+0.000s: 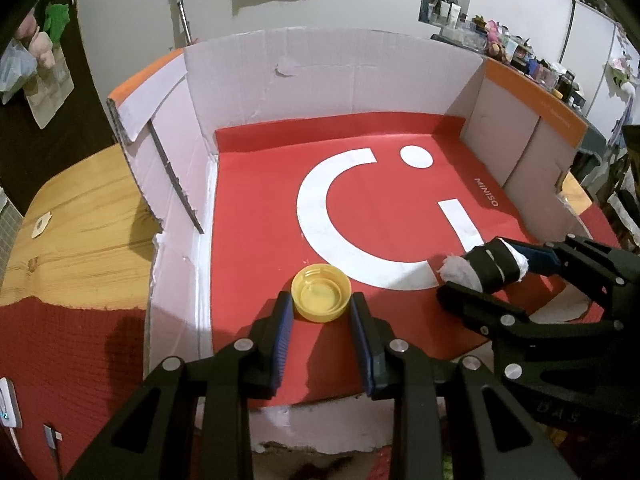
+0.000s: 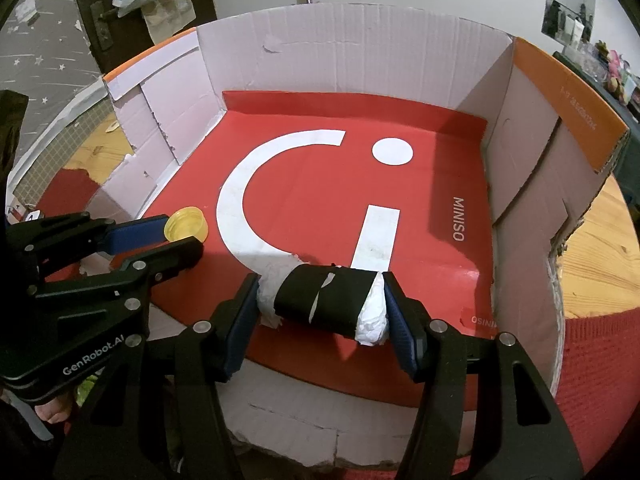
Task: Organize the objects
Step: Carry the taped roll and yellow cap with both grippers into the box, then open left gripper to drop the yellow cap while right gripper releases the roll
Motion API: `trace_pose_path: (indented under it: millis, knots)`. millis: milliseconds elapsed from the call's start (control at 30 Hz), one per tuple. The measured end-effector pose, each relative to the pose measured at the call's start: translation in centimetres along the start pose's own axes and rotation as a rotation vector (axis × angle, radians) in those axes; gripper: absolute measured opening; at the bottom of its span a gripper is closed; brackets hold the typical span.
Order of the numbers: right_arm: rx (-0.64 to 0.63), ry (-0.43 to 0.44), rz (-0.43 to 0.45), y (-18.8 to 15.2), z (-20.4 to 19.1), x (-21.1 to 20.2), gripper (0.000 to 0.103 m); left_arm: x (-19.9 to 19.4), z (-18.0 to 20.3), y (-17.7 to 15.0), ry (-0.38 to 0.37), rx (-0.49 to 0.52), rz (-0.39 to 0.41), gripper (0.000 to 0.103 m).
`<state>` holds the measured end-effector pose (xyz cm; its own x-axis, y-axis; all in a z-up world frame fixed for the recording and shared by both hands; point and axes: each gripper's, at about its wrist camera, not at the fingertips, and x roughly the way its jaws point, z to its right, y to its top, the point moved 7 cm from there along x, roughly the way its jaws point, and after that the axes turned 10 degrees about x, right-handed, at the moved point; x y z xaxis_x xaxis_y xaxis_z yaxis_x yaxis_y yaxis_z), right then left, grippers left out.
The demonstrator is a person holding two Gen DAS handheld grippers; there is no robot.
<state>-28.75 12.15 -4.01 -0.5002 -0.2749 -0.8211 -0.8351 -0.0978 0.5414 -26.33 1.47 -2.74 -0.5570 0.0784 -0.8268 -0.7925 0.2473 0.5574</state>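
Note:
A yellow plastic lid (image 1: pixel 321 293) lies open side up, and my left gripper (image 1: pixel 322 306) is shut on it, one blue pad on each side. The same lid (image 2: pixel 187 229) shows at the left of the right wrist view, with the left gripper (image 2: pixel 182 236) around it. A roll of white paper wrapped in black tape (image 2: pixel 325 304) sits crosswise between the pads of my right gripper (image 2: pixel 322 308), which is shut on its two ends. From the left wrist view that roll (image 1: pixel 486 266) and the right gripper (image 1: pixel 480 276) are at the right. Both objects hover low over the red sheet.
A shallow cardboard box (image 2: pixel 352 40) with white inner walls and orange outer faces surrounds the red sheet (image 1: pixel 256 220) with its white logo. The box rests on a wooden table (image 1: pixel 80 236) with a red cloth (image 1: pixel 72 360). Cluttered shelves (image 1: pixel 520 48) stand behind at the right.

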Motion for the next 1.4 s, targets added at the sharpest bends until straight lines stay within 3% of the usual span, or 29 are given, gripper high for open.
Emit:
trace_pose_path:
  millis: [700, 1400]
  knots:
    - [0.001, 0.018, 0.016, 0.0, -0.4, -0.2, 0.06, -0.2, 0.2, 0.0, 0.007, 0.011, 0.007, 0.04]
    - [0.008, 0.017, 0.102, -0.9, -1.0, -4.2, 0.068, -4.1, 0.3, -0.9, 0.019, 0.003, 0.081, 0.053]
